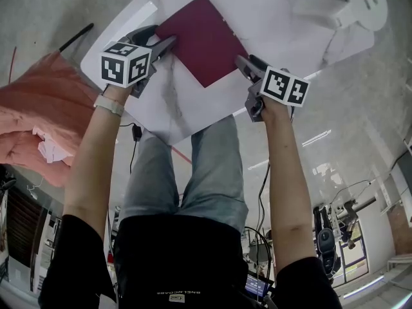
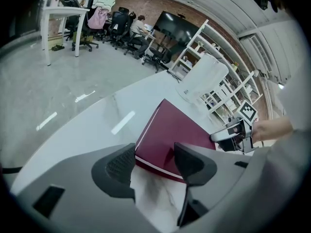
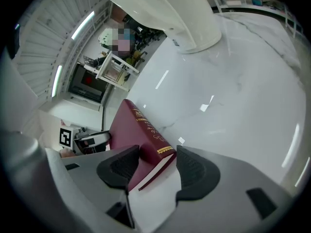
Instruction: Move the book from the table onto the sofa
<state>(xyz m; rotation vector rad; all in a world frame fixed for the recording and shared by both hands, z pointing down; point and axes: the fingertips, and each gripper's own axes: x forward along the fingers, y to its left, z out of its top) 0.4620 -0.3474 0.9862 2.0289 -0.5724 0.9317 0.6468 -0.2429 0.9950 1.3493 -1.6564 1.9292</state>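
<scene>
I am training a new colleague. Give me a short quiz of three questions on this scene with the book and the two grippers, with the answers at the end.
1. True or false: the book already lies on the sofa.
2. What is between the jaws of the right gripper? A) nothing B) a corner of the book at its spine C) a cable
3. In one word: are the jaws of the left gripper open or shut?

Key
1. False: it lies on the white table.
2. B.
3. Open, with a corner of the book between them.
</scene>
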